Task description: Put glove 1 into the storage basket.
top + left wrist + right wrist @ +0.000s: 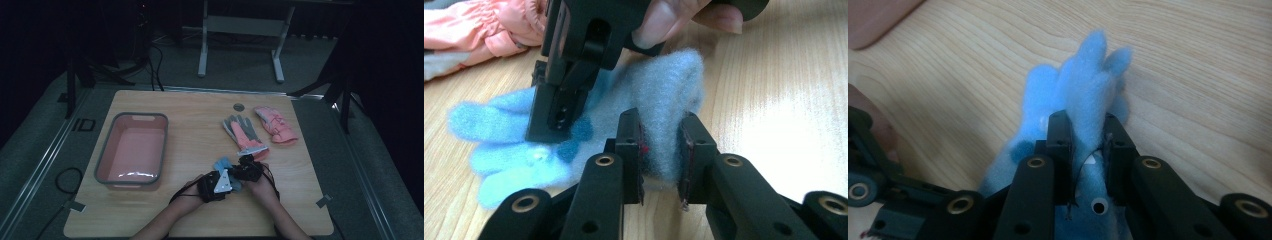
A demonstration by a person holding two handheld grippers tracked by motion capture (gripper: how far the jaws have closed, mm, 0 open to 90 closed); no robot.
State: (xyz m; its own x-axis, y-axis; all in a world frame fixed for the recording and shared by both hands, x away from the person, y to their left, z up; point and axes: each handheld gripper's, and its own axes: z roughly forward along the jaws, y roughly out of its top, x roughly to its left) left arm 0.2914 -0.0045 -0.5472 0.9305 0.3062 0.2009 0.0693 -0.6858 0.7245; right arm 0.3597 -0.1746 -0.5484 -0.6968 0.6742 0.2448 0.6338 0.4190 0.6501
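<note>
We work at a pale wooden counter (200,210) in a dim room, with a pink tub (131,149) at its left. Near the front edge lies the blue fleece glove (223,165). Our left gripper (663,150) has its jaws clenched on the cuff end; our right gripper (1087,145) pinches the fabric near the fingers. The fleece is soft and thick, so pulling apart may let it slip. Two pink gloves (262,131) lie close behind and could snag.

Both forearms enter from the near edge of the surface (150,220) and converge. Left tongs (663,150) and right tongs (1087,145) meet low over it, each clamped on the blue glove (659,100).
</note>
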